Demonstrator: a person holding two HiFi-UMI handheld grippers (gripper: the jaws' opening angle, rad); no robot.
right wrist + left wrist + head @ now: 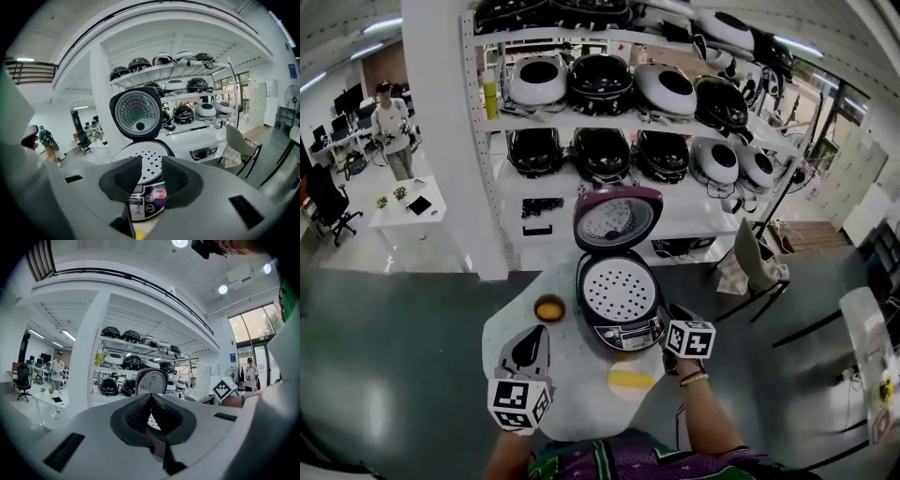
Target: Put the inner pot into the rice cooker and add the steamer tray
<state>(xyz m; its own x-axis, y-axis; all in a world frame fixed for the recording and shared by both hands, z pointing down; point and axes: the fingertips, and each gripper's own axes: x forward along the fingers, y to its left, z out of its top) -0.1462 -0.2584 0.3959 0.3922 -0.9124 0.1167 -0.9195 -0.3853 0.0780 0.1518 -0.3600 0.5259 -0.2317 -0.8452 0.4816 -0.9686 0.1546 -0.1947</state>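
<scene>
Background is basically a big white shelf rack point(572, 120) packed with spare cookers point(600, 80), black ones and white ones, next to a fat white pillar point(441, 131). Off to the left a person point(392, 127) stands near a small white table point(389, 217) and a black office chair point(328, 202). On the right there's a chair point(759, 267) with some cloth draped on it. On the desk point(572, 375) sit a little orange bowl point(549, 307) and a yellow round thing point(631, 379), can't tell what it is.

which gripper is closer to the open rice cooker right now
Right. The right gripper sits just off the front right of the rice cooker; the left gripper is farther off on its other side, near the small orange bowl.
</scene>
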